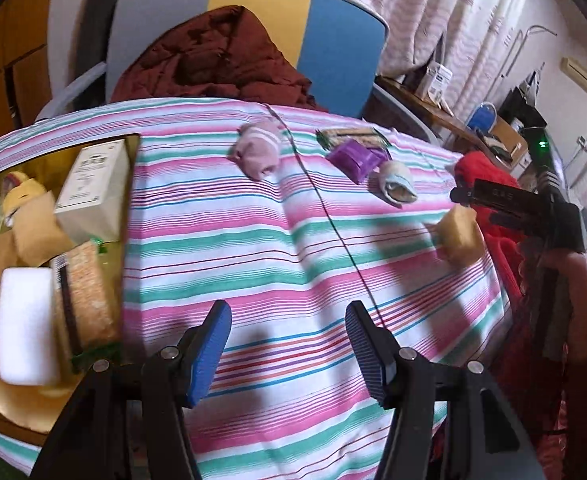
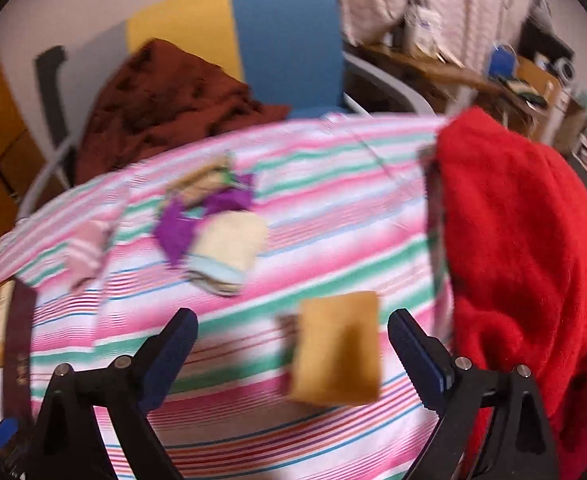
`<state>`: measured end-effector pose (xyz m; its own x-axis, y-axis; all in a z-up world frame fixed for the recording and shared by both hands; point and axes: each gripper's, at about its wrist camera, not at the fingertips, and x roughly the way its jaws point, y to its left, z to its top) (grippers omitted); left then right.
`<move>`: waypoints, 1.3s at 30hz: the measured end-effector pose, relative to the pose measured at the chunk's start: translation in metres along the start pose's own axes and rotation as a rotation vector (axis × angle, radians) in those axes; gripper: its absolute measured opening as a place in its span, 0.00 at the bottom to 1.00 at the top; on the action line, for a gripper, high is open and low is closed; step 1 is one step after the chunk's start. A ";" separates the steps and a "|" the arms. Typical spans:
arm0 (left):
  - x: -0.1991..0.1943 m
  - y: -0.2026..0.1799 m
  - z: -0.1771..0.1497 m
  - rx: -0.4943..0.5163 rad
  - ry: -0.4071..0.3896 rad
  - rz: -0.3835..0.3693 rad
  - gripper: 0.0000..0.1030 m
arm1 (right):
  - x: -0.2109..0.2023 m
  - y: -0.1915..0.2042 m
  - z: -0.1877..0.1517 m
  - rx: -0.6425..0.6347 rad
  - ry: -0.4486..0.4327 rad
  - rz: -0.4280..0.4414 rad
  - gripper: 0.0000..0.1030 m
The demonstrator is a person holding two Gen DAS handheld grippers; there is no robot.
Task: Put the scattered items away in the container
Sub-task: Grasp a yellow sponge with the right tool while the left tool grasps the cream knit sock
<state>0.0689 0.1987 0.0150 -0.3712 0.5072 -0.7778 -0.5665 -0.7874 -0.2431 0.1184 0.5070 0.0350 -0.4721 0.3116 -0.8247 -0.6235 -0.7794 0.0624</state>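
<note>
A gold tray (image 1: 131,184) at the left holds a white box (image 1: 93,188), a white block (image 1: 23,322), a cracker pack (image 1: 87,300) and other items. On the striped cloth lie a pink sock (image 1: 258,152), a purple pouch (image 1: 357,160), a green snack pack (image 1: 351,135) and a pale sock (image 1: 397,182). My left gripper (image 1: 289,354) is open and empty over the cloth beside the tray. My right gripper (image 2: 293,356) is open, with a yellow sponge (image 2: 337,348) between its fingers; the sponge (image 1: 459,234) also shows in the left wrist view.
A red fleece (image 2: 525,248) lies at the table's right edge, close to my right gripper. A chair (image 1: 345,40) with a dark red blanket (image 1: 213,60) stands behind the table. A thin cord (image 1: 325,208) crosses the cloth. A cluttered desk (image 1: 485,128) is at the far right.
</note>
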 end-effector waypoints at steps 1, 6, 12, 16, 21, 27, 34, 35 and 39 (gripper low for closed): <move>0.002 -0.003 0.001 0.006 0.003 -0.001 0.58 | 0.009 -0.009 0.001 0.034 0.040 0.008 0.93; 0.015 -0.017 0.010 0.044 0.018 -0.002 0.58 | 0.049 -0.036 -0.006 0.161 0.172 0.060 0.55; 0.050 -0.045 0.039 0.111 0.053 -0.017 0.58 | 0.047 -0.044 -0.004 0.192 0.120 0.122 0.50; 0.077 -0.071 0.062 0.144 0.058 -0.025 0.58 | 0.043 -0.043 -0.005 0.174 0.108 0.091 0.50; 0.118 -0.108 0.094 0.175 0.084 -0.074 0.58 | 0.038 -0.049 -0.005 0.183 0.082 0.077 0.50; 0.159 -0.139 0.119 0.270 0.091 -0.057 0.58 | 0.040 -0.067 -0.001 0.265 0.071 0.092 0.50; 0.193 -0.150 0.139 0.266 0.136 -0.079 0.58 | 0.044 -0.071 0.002 0.298 0.069 0.107 0.50; 0.197 -0.152 0.139 0.267 0.145 -0.083 0.58 | 0.045 -0.072 0.002 0.304 0.071 0.108 0.50; 0.216 -0.162 0.140 0.286 0.175 -0.069 0.57 | 0.044 -0.076 0.000 0.323 0.069 0.108 0.50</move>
<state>-0.0224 0.4847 -0.0320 -0.2073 0.4682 -0.8590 -0.7786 -0.6106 -0.1449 0.1449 0.5801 -0.0060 -0.5093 0.1907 -0.8392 -0.7428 -0.5898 0.3168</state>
